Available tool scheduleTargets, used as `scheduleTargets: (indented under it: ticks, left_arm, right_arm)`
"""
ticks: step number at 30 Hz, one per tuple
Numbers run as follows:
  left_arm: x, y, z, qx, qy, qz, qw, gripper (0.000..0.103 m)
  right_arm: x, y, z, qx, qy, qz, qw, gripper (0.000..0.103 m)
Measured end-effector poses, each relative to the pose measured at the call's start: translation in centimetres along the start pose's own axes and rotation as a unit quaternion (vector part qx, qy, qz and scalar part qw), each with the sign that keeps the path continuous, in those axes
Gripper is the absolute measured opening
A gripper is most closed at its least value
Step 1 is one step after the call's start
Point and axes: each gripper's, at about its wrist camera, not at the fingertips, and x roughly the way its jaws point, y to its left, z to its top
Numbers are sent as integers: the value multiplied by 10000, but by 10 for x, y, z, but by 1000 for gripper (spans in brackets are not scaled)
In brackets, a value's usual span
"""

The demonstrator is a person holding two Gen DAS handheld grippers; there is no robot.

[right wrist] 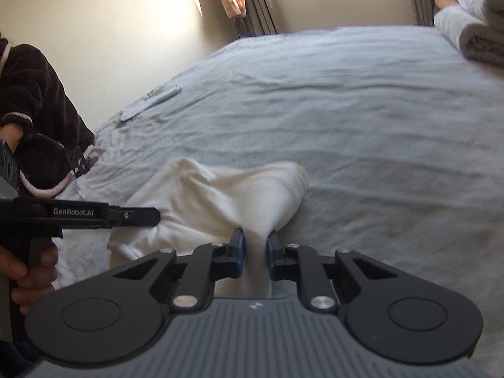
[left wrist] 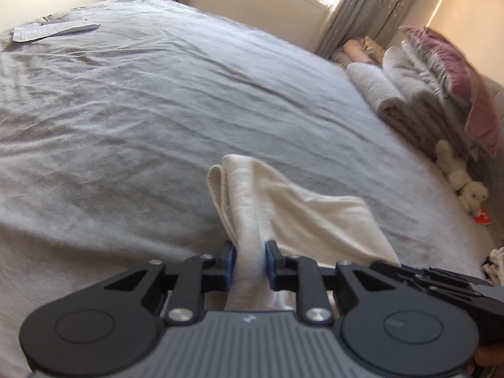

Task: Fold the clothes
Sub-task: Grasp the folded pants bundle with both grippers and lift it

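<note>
You had both the left gripper (left wrist: pixel 250 263) and right gripper (right wrist: pixel 255 253) clenched on the cream garment (left wrist: pixel 299 217), mid-fold above the bed (left wrist: pixel 126 110); next called for laying it flat.

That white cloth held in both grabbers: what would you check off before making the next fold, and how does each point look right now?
1. Left gripper has the white cloth pinched between its fingers: ok.
2. Right gripper is clamped on the same cloth: ok.
3. Grey bedspread ahead is free for laying the cloth down: ok.
4. Papers at the far corner and the rolled blankets lie well away from the cloth: ok.
5. Cloth edges lined up evenly: cannot tell, it hangs bunched.
6. The two grippers are not tangled together: ok, they sit close side by side.
</note>
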Motion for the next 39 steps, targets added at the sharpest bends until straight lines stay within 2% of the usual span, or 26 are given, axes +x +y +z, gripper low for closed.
scheduleTargets:
  ticks: [3,4,6,7,8,9,10,12,13,16,18,20,21,22,23,24,25,27,28,34,39]
  left_arm:
    - [-4,-11,-5,-57,124,-365,9992,20]
    - [-3,-15,-8,-2,207,-377,9991,21]
    - [8,-21,-14,148,488,-214,9985,22]
    - [14,-22,-17,200,611,-104,9979,26]
    - [17,-20,-18,174,661,-72,9976,30]
    - [20,-19,-19,138,702,-49,9974,32]
    - [20,-16,-16,49,715,-78,9974,37]
    - [18,-9,-12,-170,648,-98,9977,50]
    - [17,-5,-10,-271,598,-104,9978,56]
    - [21,3,-7,-562,613,-222,9963,58]
    - [28,4,-10,-633,639,-236,9957,58]
    - [31,-5,-14,-516,544,-205,9970,57]
    - [33,-11,-15,-428,510,-236,9975,54]
    - [35,-18,-17,-337,534,-299,9976,43]
    - [37,-24,-19,-230,554,-251,9979,38]
    - [38,-31,-20,-84,523,-168,9985,35]
    - [38,-35,-19,-36,498,-140,9987,31]
    - [39,-44,-16,2,447,-191,9988,26]
    - [39,-50,-14,1,419,-273,9987,16]
    - [40,-86,-2,-5,246,-767,9967,14]
    - [41,-115,8,-10,102,-1177,9930,14]
  right_arm:
    - [-27,-2,10,-237,-152,-176,9994,16]
    - [-33,-5,12,-281,-116,-184,9994,16]
    - [-29,-12,8,-380,223,-179,9989,17]
    - [-23,-15,5,-435,429,-185,9980,18]
    - [-17,-18,2,-490,636,-190,9966,22]
    - [-12,-22,-2,-514,815,-202,9951,29]
    - [-11,-27,-3,-342,824,-256,9957,45]
    - [-11,-40,-2,137,742,-168,9970,64]
    - [-14,-47,0,427,663,-49,9969,68]
    - [-14,-64,2,1193,601,281,9906,70]
    - [-5,-67,-3,1379,728,294,9873,70]
    - [3,-61,-10,1219,763,186,9894,71]
    - [4,-55,-12,1060,704,122,9918,70]
    - [5,-50,-13,1004,658,119,9927,62]
    - [6,-46,-13,976,624,137,9932,50]
    - [9,-47,-13,1135,665,269,9909,24]
    - [10,-47,-13,1297,686,302,9887,23]
    - [7,-43,-9,1079,596,134,9923,21]
    - [3,-41,-6,911,517,65,9945,20]
    - [-39,-53,18,596,-73,-186,9980,17]
    - [-78,-83,26,644,-470,-425,9959,16]
